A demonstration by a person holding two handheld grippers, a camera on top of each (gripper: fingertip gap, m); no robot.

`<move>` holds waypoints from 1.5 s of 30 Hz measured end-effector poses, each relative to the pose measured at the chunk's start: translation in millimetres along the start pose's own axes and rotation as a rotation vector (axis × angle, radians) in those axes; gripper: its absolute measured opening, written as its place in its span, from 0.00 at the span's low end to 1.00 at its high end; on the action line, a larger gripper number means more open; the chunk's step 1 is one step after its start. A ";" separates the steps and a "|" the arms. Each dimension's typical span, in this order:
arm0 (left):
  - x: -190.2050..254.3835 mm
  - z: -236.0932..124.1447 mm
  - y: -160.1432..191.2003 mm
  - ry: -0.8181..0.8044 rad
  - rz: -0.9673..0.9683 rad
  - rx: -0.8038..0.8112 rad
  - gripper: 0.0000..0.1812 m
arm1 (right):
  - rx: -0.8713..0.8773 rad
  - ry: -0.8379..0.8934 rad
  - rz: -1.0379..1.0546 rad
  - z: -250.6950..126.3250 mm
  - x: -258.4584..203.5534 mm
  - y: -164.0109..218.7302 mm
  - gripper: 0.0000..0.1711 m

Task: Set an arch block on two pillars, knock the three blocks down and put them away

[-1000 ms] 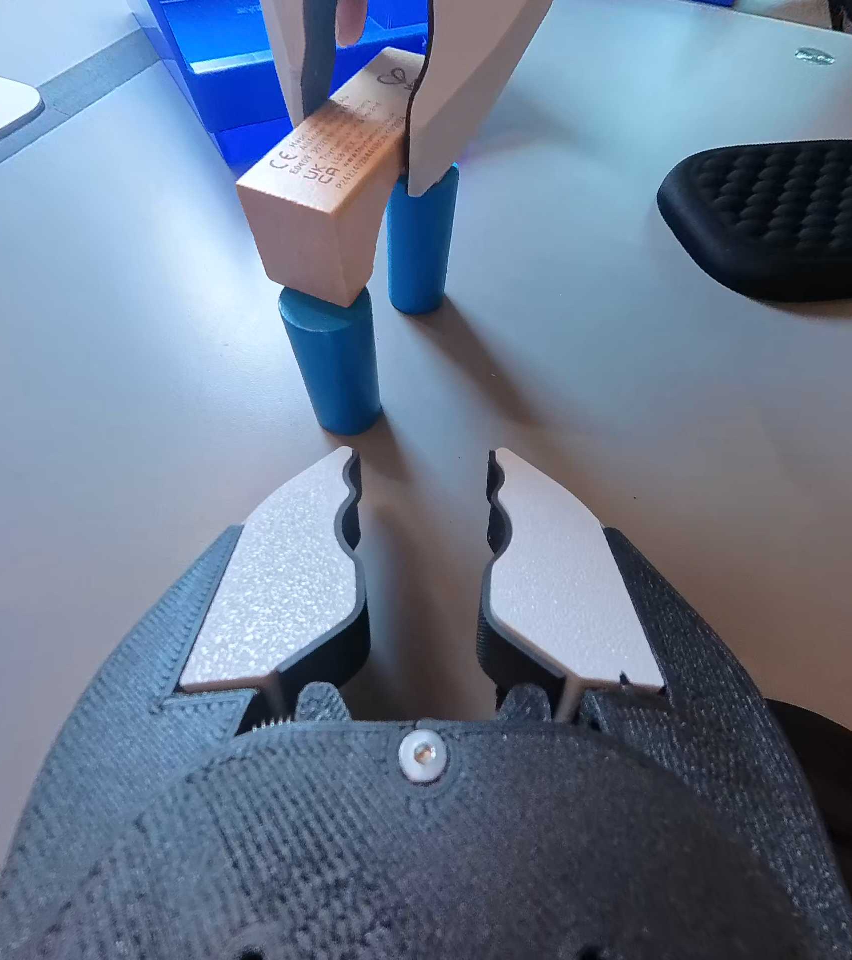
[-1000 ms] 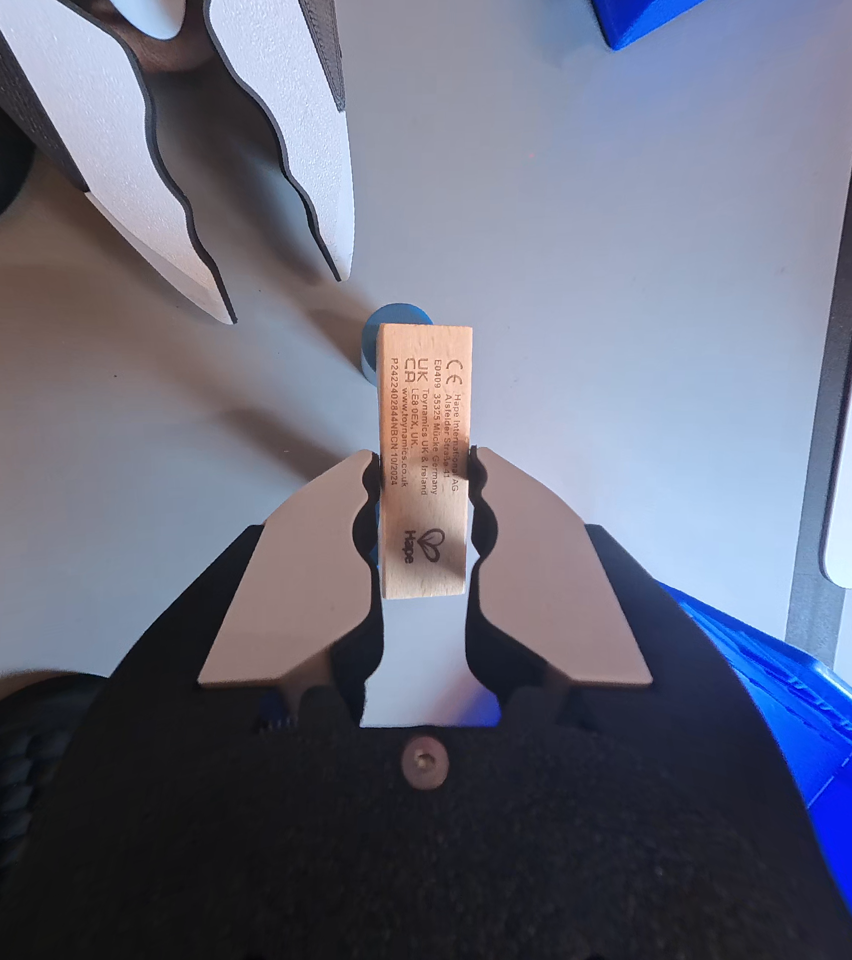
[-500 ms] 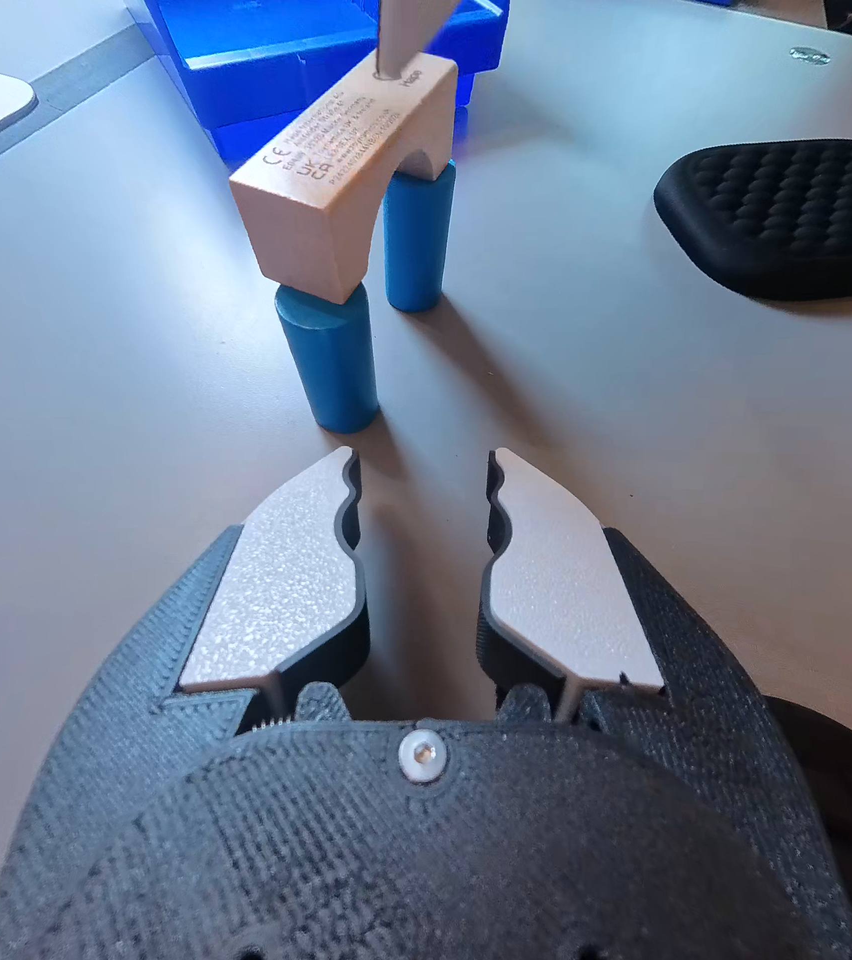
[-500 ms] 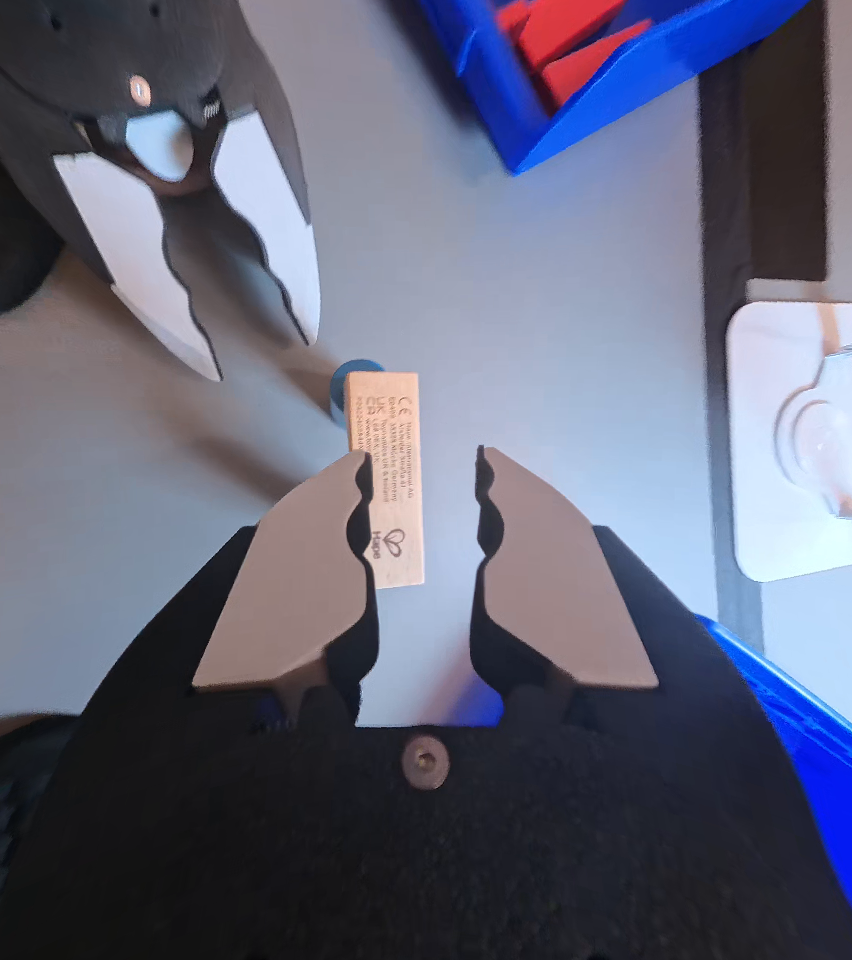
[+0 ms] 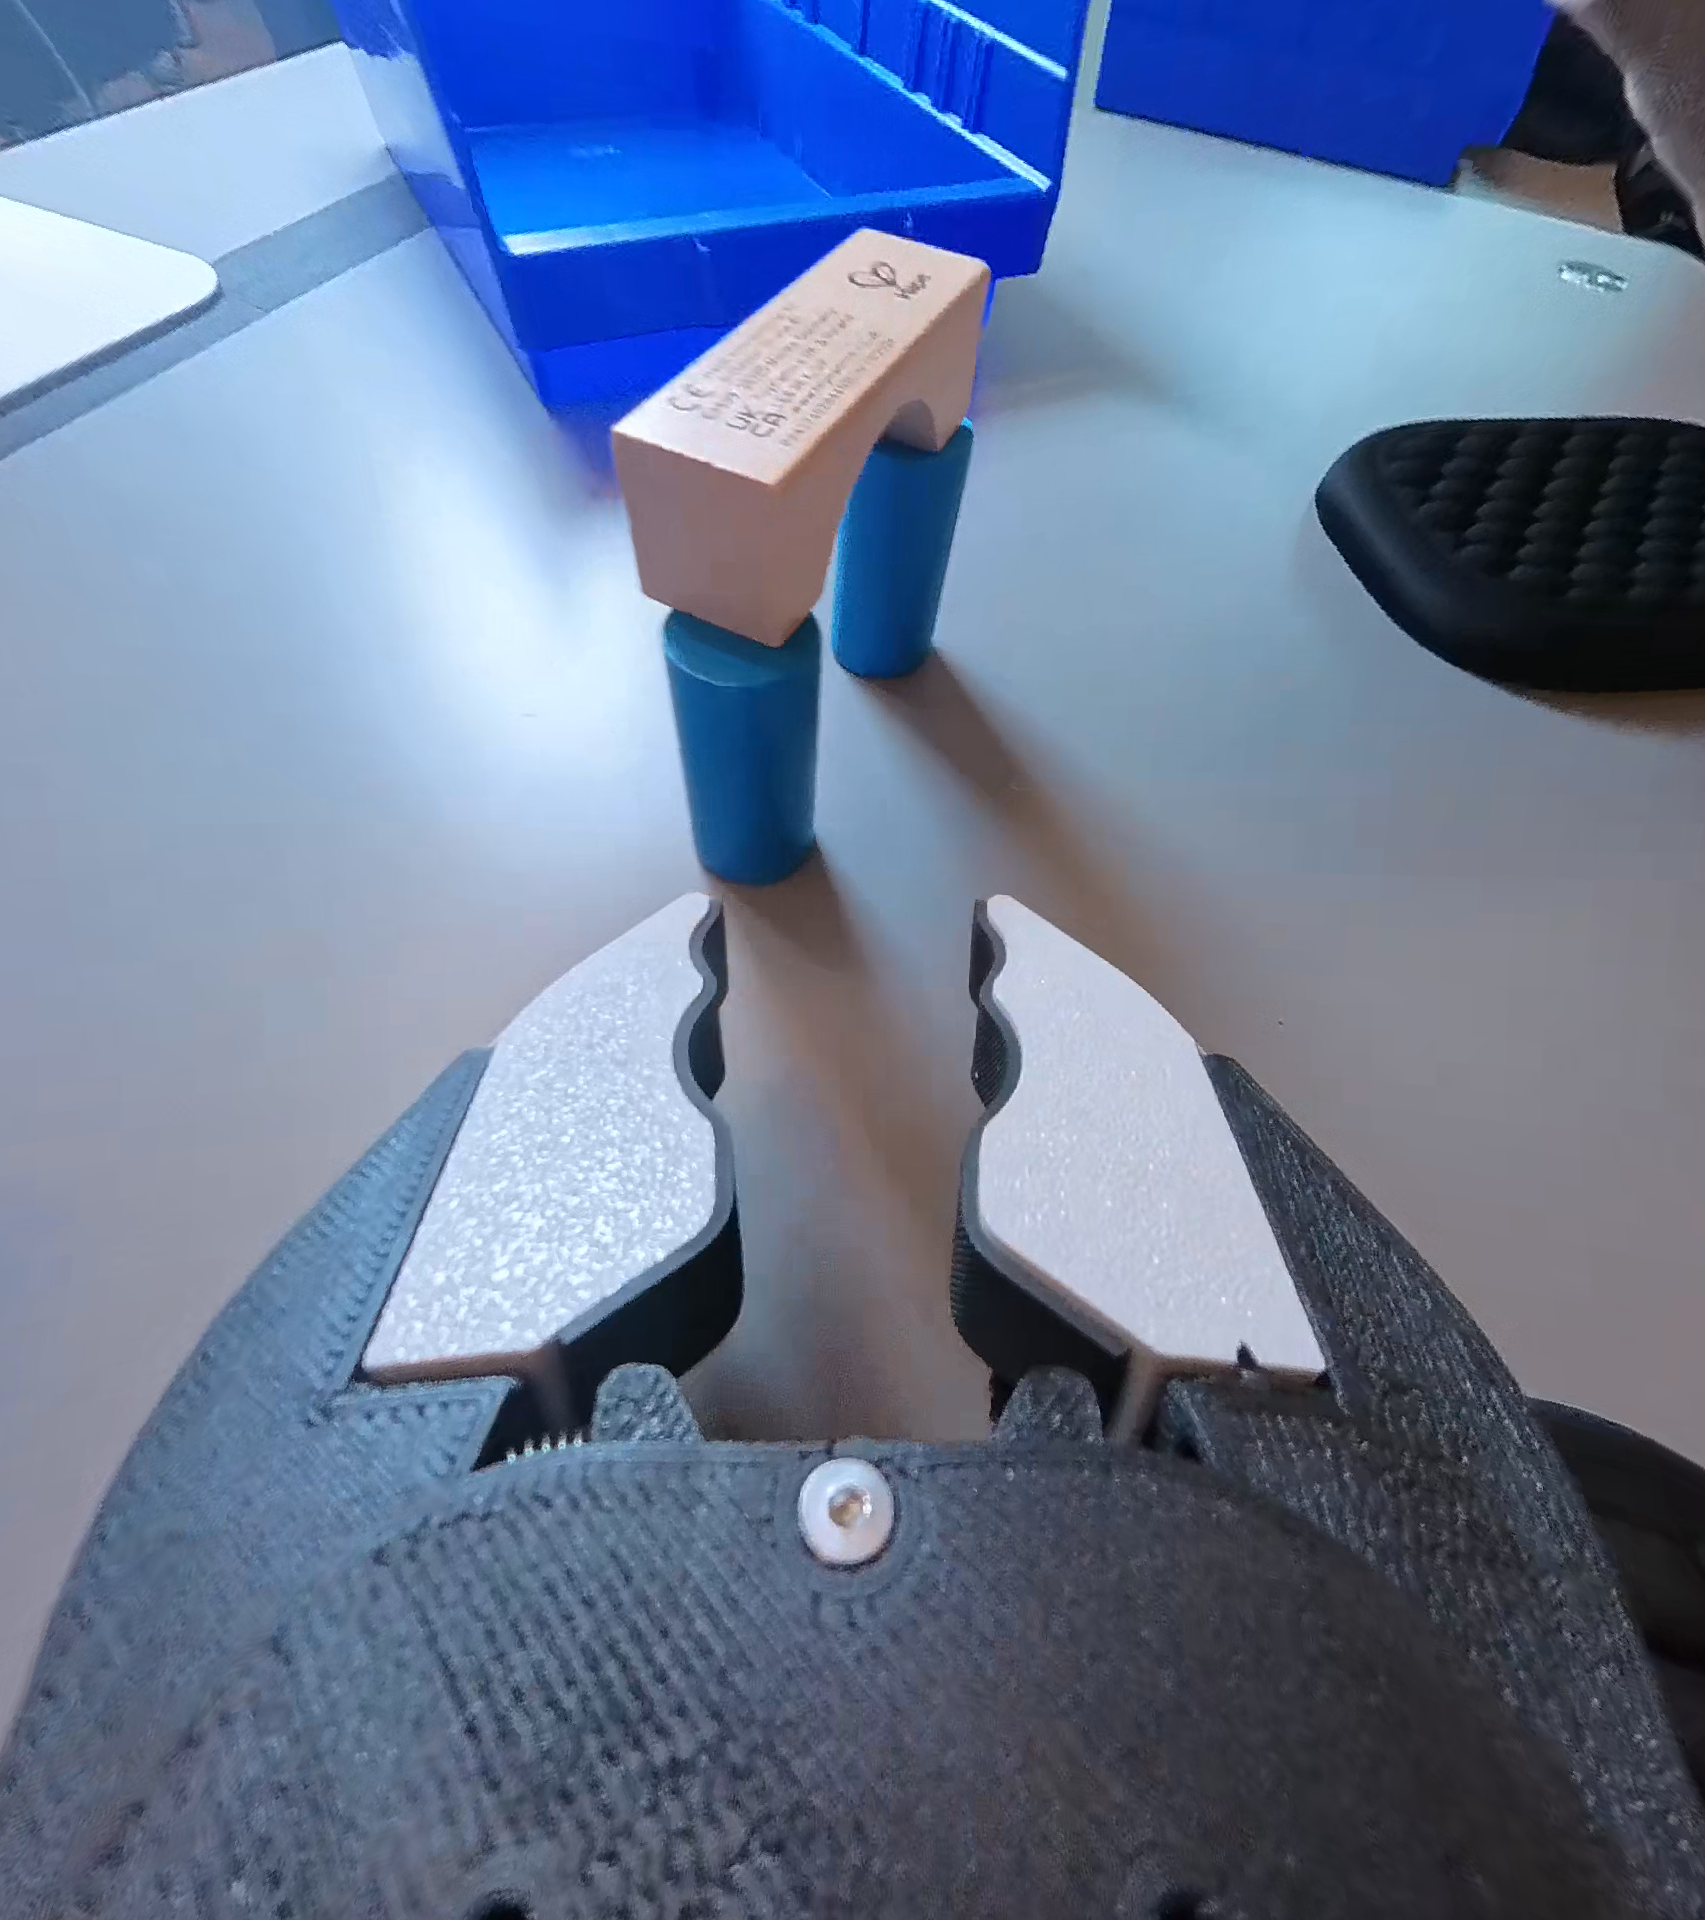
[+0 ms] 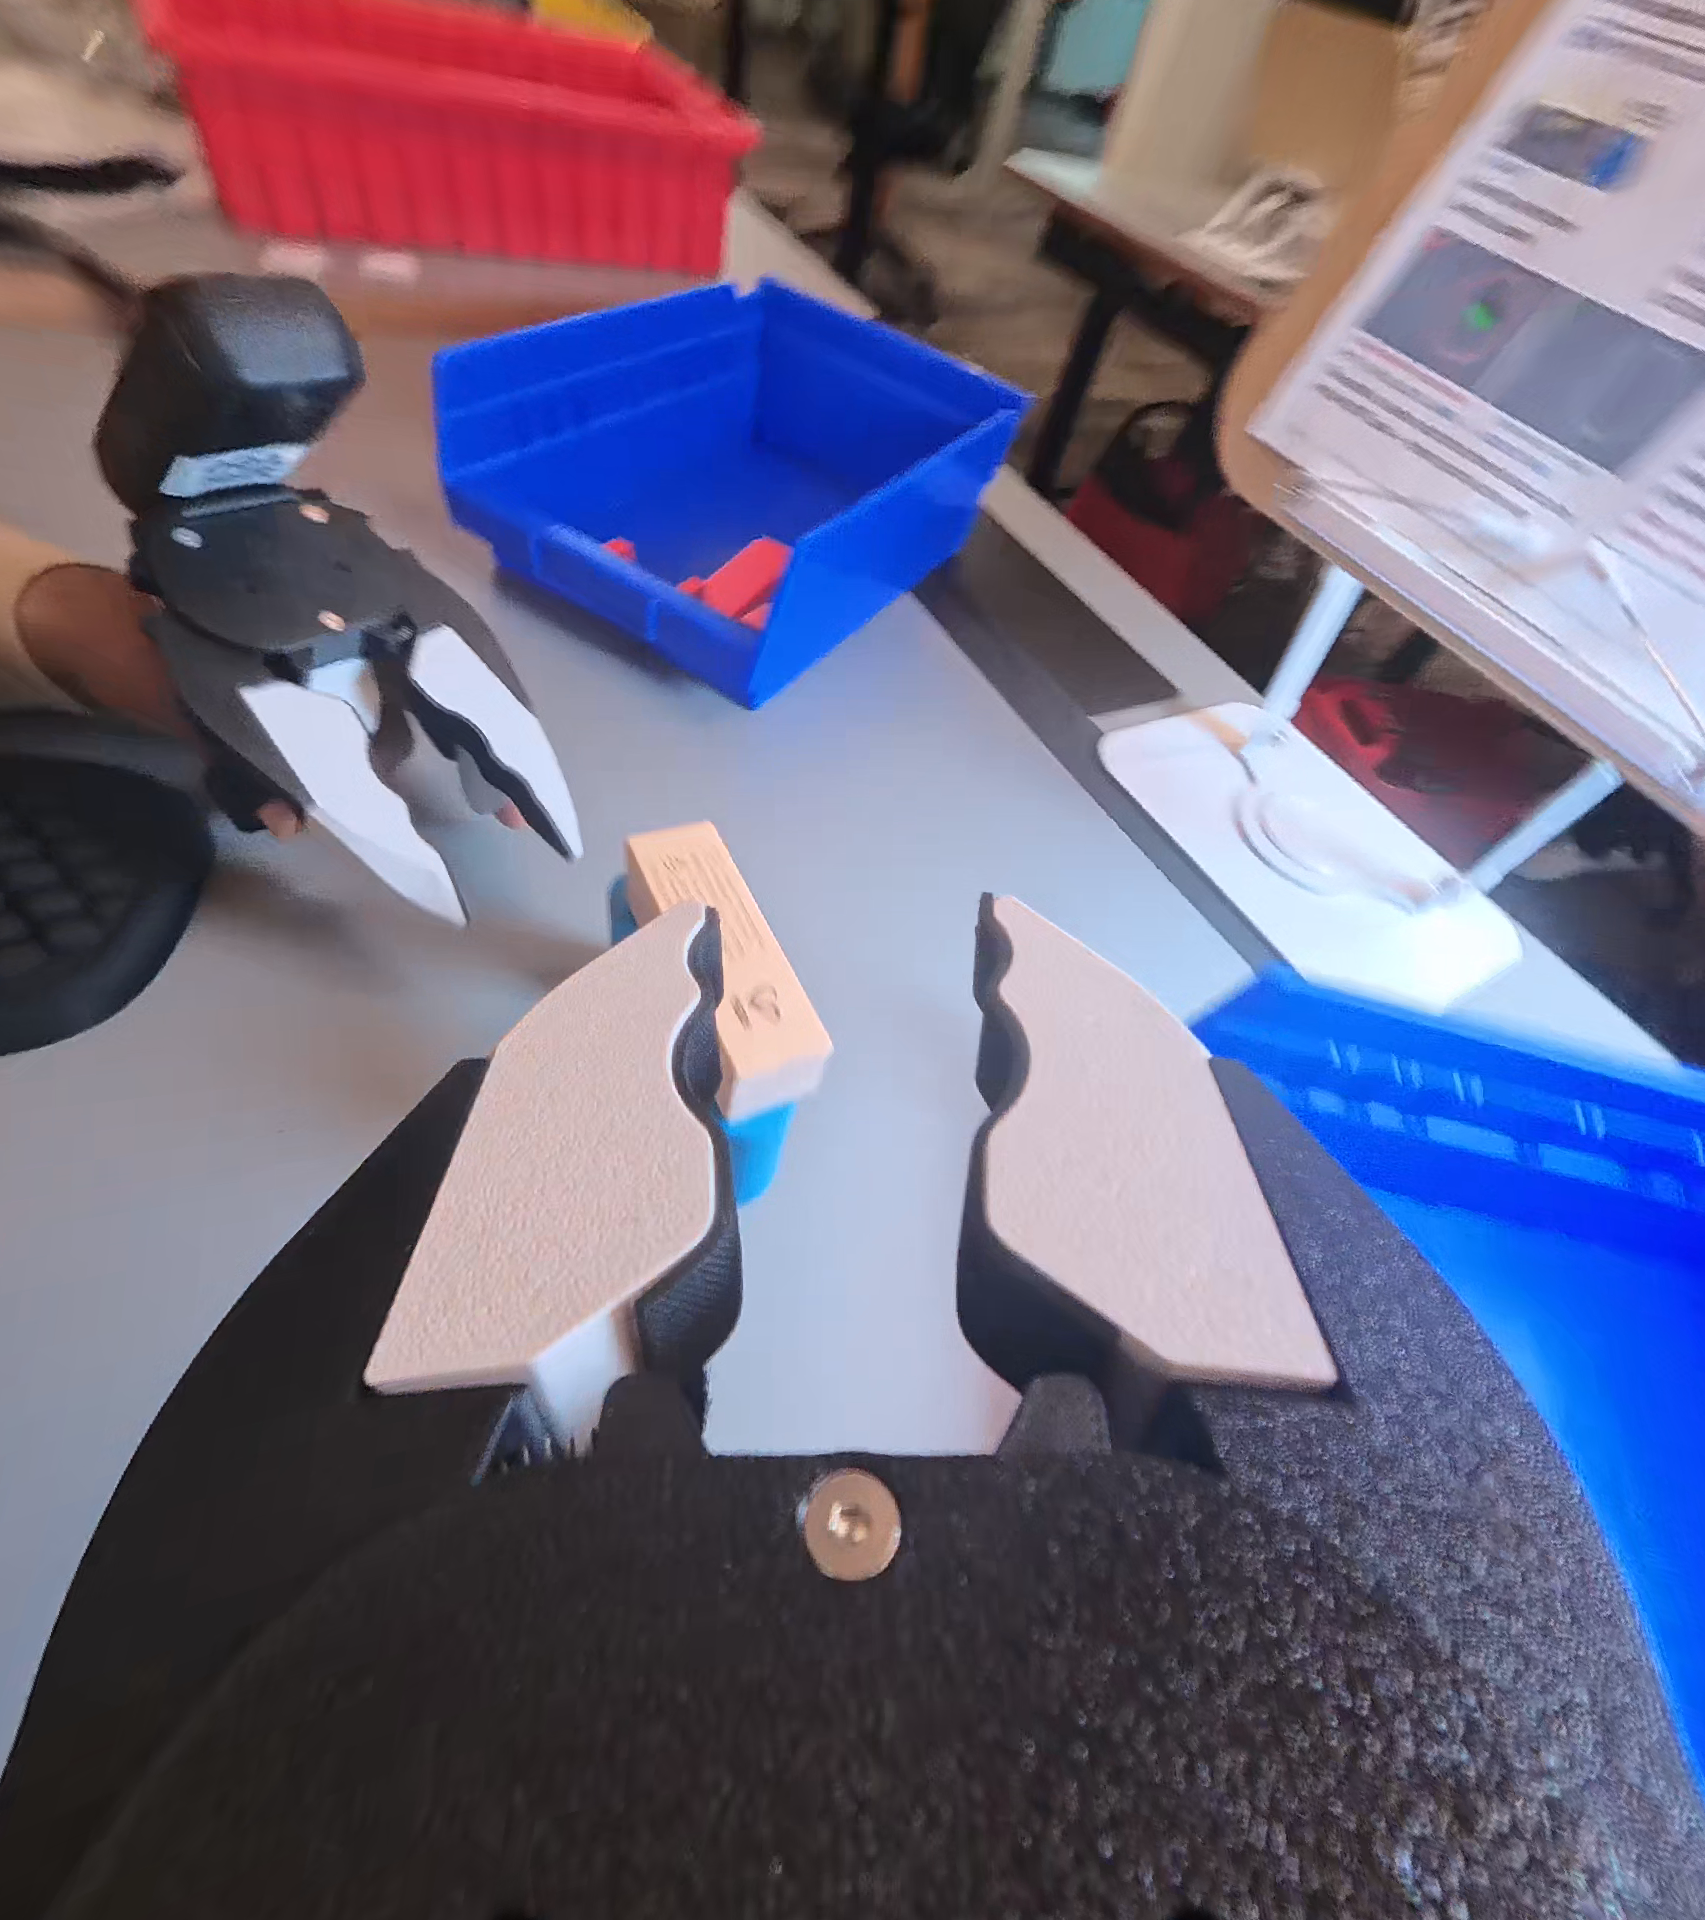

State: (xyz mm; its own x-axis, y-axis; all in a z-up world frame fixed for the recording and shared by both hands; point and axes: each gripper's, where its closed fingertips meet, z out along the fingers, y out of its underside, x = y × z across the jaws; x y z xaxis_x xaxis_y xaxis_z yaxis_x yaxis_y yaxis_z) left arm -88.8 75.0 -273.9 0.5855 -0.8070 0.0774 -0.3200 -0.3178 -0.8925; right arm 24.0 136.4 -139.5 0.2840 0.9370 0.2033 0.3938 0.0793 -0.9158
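Though right gripper (image 6: 846,935) hides arch block's (image 5: 806,436) side, both grippers gape, empty; bkgd blurred.

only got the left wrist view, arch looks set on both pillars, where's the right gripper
Observer: The right gripper is open and holds nothing. The arch block lies just ahead of it, partly hidden behind one finger.
Operator: any blocks put away already
Observer: A blue bin farther back in the right wrist view holds some red blocks.
Operator: how does my left gripper look from there
Observer: The left gripper is open, apart from the arch block, with its tips angled down toward the table.
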 end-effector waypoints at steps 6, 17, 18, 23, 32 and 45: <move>-19.1 -17.2 -17.3 -0.033 -0.097 0.112 0.24 | 0.147 0.108 0.166 -19.6 14.1 45.1 0.27; -36.9 -25.6 -10.8 -0.086 -0.153 0.151 0.24 | -0.016 0.037 0.203 15.1 -5.7 101.8 0.35; -35.8 -24.7 -9.7 -0.086 -0.144 0.144 0.24 | -0.034 0.030 0.190 18.5 -9.6 104.4 0.36; -29.7 -20.0 -4.9 -0.090 -0.089 0.104 0.24 | -0.114 0.009 0.161 34.6 -24.0 115.3 0.37; -25.3 -18.3 -3.5 -0.091 -0.065 0.088 0.23 | -0.200 0.069 0.187 60.8 -35.9 122.9 0.39; -58.2 -54.3 -26.3 -0.182 -0.170 0.261 0.22 | -0.177 -0.232 0.038 92.5 -145.8 89.6 0.27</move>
State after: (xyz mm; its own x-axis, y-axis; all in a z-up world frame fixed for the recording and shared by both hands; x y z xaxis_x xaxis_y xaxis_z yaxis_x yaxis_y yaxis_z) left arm -154.9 103.3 -230.7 0.7449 -0.6438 0.1752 -0.0195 -0.2835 -0.9588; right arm -63.0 38.4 -283.3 0.1021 0.9925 0.0668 0.5390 0.0012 -0.8423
